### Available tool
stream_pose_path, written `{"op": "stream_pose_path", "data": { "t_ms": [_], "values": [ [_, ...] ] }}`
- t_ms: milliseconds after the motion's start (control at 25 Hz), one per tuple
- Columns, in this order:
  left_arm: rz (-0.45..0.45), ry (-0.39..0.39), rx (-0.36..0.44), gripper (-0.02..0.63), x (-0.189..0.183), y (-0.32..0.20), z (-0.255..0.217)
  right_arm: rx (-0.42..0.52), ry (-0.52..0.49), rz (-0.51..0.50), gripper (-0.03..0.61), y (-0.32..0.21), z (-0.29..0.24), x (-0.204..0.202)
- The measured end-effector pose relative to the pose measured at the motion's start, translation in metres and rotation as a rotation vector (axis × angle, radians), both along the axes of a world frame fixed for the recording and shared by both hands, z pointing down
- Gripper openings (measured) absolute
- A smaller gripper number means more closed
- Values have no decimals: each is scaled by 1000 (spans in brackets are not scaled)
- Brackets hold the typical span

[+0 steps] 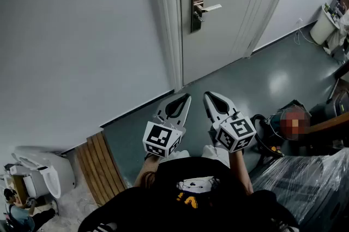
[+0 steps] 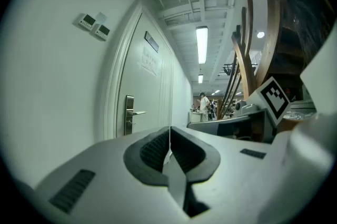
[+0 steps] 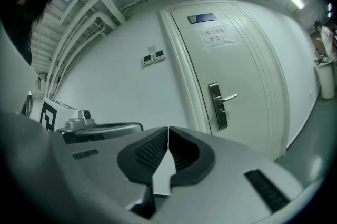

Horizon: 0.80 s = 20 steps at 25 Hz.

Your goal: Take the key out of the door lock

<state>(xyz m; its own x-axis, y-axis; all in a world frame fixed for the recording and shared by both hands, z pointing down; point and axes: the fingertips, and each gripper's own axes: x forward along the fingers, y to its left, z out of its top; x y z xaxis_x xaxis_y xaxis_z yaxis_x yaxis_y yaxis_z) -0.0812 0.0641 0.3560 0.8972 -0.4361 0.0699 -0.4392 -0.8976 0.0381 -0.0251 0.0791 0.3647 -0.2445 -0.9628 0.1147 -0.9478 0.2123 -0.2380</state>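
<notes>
Closest in, the person's black top (image 1: 191,198) is filling the bottom of the head view, with the left gripper (image 1: 187,97) and right gripper (image 1: 208,95) hanging side by side just above it. Both are aiming at the door (image 1: 229,34). Each one's jaws are pressing fully together with nothing between them.

Well ahead, the lock plate (image 1: 197,9) is standing upright on the door near the door frame (image 1: 169,18). Its lever handle (image 1: 210,7) is lying level, pointing away from the frame. A small stub under the lever is probably the key (image 1: 196,16), sticking out of the plate; its turn is too small to tell.

Bare grey floor (image 1: 245,83) is separating grippers and door, while a plastic-wrapped bundle (image 1: 305,182) is crowding the right.
</notes>
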Motion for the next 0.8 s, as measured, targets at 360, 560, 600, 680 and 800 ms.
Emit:
{"op": "stream_pose_path", "data": {
  "t_ms": [360,560,600,680,800],
  "values": [
    [-22,-13,-32,9,-17,-5,13,48,-22,-73,11,-1,-3,-23],
    [-24,-22,-66,9,-13,-9,26,29,-53,-75,11,-5,4,-18],
    [-24,-23,-74,9,-11,-11,28,25,-62,-74,11,-7,5,-16],
    [-28,-26,-84,9,-7,-19,33,14,-78,-75,11,-14,9,-11],
    [-39,-32,-92,9,1,-36,38,1,-84,-79,11,-28,15,-1]
  ]
}}
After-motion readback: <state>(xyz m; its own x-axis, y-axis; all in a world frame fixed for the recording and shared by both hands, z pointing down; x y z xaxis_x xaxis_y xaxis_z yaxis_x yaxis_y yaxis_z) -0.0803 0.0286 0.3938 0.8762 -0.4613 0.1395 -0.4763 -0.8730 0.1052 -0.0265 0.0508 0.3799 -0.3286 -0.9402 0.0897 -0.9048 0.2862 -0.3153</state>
